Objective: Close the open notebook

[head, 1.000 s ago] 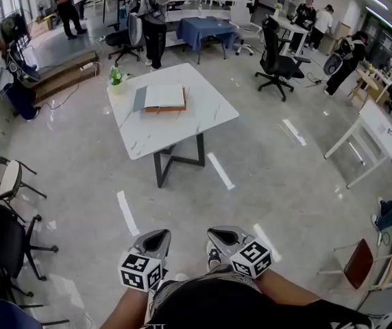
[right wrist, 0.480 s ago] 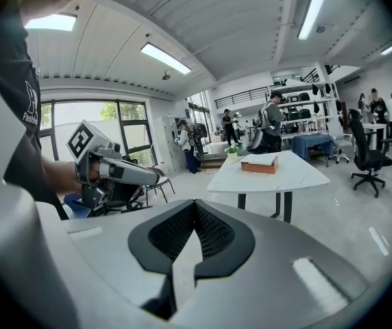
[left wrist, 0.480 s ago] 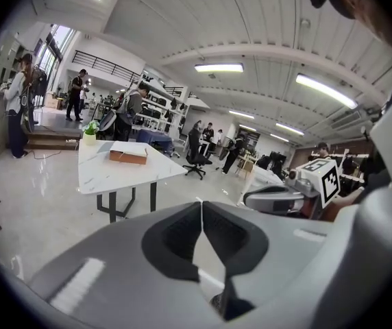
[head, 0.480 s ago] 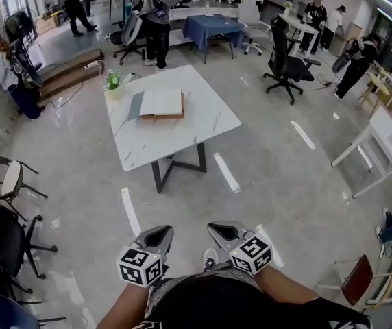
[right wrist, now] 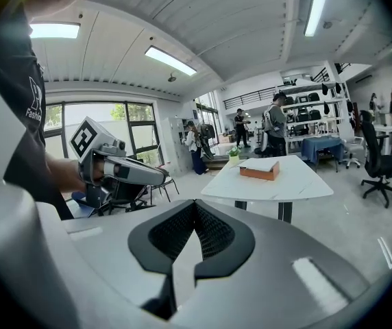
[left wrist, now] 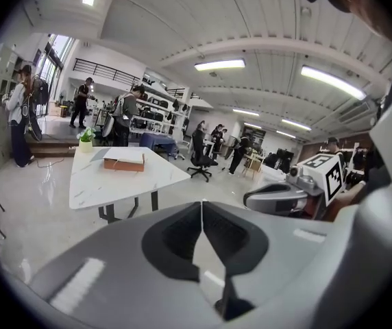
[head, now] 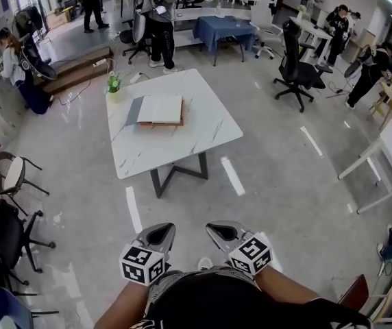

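The open notebook (head: pixel 158 109) lies on a brown base on the white marble table (head: pixel 182 146), with a grey cover flap out to its left. It also shows in the left gripper view as the notebook (left wrist: pixel 124 160) and in the right gripper view as the notebook (right wrist: pixel 261 168), far ahead. My left gripper (head: pixel 160 232) and right gripper (head: pixel 219 229) are held low near my body, well short of the table. Both are shut with nothing between the jaws. The jaws meet at the left gripper (left wrist: pixel 201 202) and the right gripper (right wrist: pixel 194 201).
A small potted plant (head: pixel 114 83) stands at the table's far left corner. Chairs (head: pixel 7 177) line the left side. A black office chair (head: pixel 299 70) and a blue-covered table (head: pixel 227 29) are beyond, with several people standing. A white table (head: pixel 388 149) is at the right.
The view has advanced toward the table, which now sits a little lower and nearer in the head view. Both grippers stay shut in the same place before my body.
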Demonstrator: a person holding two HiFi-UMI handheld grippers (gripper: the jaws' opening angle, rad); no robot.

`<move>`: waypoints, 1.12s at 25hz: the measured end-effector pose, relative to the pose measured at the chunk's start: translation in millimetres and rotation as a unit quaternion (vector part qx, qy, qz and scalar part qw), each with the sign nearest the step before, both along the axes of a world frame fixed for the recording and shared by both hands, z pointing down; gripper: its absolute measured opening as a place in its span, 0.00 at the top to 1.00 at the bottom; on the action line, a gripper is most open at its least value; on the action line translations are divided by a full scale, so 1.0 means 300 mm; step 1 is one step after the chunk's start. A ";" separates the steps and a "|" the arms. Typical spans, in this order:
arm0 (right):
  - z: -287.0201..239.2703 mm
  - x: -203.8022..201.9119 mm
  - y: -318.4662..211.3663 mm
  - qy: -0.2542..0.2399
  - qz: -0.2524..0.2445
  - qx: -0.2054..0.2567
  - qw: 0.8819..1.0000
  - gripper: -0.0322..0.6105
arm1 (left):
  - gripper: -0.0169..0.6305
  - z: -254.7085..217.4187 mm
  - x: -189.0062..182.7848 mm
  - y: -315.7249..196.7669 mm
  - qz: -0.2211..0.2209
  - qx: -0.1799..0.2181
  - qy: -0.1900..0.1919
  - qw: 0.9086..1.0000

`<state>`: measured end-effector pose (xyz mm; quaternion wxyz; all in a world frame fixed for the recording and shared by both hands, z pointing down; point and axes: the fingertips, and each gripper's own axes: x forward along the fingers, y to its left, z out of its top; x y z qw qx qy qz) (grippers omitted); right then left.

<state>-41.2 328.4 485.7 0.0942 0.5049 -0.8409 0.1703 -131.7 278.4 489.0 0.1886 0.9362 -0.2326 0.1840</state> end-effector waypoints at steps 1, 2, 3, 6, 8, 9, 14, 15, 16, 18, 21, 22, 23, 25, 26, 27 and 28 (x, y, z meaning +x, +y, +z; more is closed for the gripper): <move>0.003 0.017 -0.005 0.001 -0.003 0.000 1.000 0.95 | 0.88 -0.001 0.018 -0.004 -0.001 0.004 -0.001 1.000; 0.007 0.034 -0.013 0.001 -0.006 -0.001 1.000 0.95 | 0.88 -0.003 0.036 -0.010 -0.003 0.007 -0.002 1.000; 0.010 0.051 -0.022 0.001 -0.009 -0.002 1.000 0.95 | 0.88 -0.006 0.052 -0.017 -0.005 0.010 -0.002 1.000; 0.016 0.084 -0.047 -0.003 -0.017 -0.006 1.000 0.95 | 0.88 -0.005 0.084 -0.034 -0.011 0.007 -0.006 1.000; 0.021 0.097 -0.061 -0.003 -0.022 -0.006 1.000 0.95 | 0.88 0.014 0.100 -0.040 -0.012 0.003 -0.014 1.000; 0.024 0.103 -0.068 -0.003 -0.024 -0.005 1.000 0.95 | 0.88 0.027 0.111 -0.043 -0.010 0.002 -0.019 1.000; 0.027 0.170 -0.094 -0.004 -0.014 -0.001 1.000 0.95 | 0.88 0.010 0.190 -0.068 0.001 0.013 -0.016 1.000; 0.023 0.182 -0.097 -0.005 -0.011 -0.002 1.000 0.95 | 0.88 -0.002 0.197 -0.075 0.001 0.016 -0.014 1.000; 0.019 0.192 -0.098 -0.005 -0.008 -0.001 1.000 0.95 | 0.88 -0.010 0.200 -0.083 0.001 0.019 -0.013 1.000; 0.013 0.207 -0.100 -0.005 -0.004 0.000 1.000 0.95 | 0.88 -0.013 0.198 -0.104 -0.004 0.022 -0.015 1.000; 0.030 0.224 -0.107 -0.006 0.003 -0.006 1.000 0.95 | 0.88 0.003 0.189 -0.128 -0.014 0.014 -0.015 1.000; 0.041 0.226 -0.111 -0.007 0.005 -0.009 1.000 0.95 | 0.88 0.013 0.187 -0.131 -0.015 0.010 -0.014 1.000; 0.051 0.227 -0.118 -0.008 0.005 -0.012 1.000 0.95 | 0.88 0.025 0.187 -0.134 -0.015 0.007 -0.014 1.000; 0.063 0.226 -0.140 -0.011 0.004 -0.015 1.000 0.95 | 0.88 0.043 0.186 -0.147 -0.014 0.003 -0.015 1.000; 0.064 0.226 -0.154 -0.011 0.004 -0.015 1.000 0.95 | 0.88 0.048 0.186 -0.158 -0.014 0.002 -0.014 1.000; 0.064 0.229 -0.170 -0.011 0.005 -0.015 1.000 0.95 | 0.88 0.050 0.187 -0.172 -0.014 0.002 -0.013 1.000; 0.063 0.233 -0.189 -0.010 0.006 -0.014 1.000 0.95 | 0.88 0.050 0.189 -0.192 -0.014 0.002 -0.012 1.000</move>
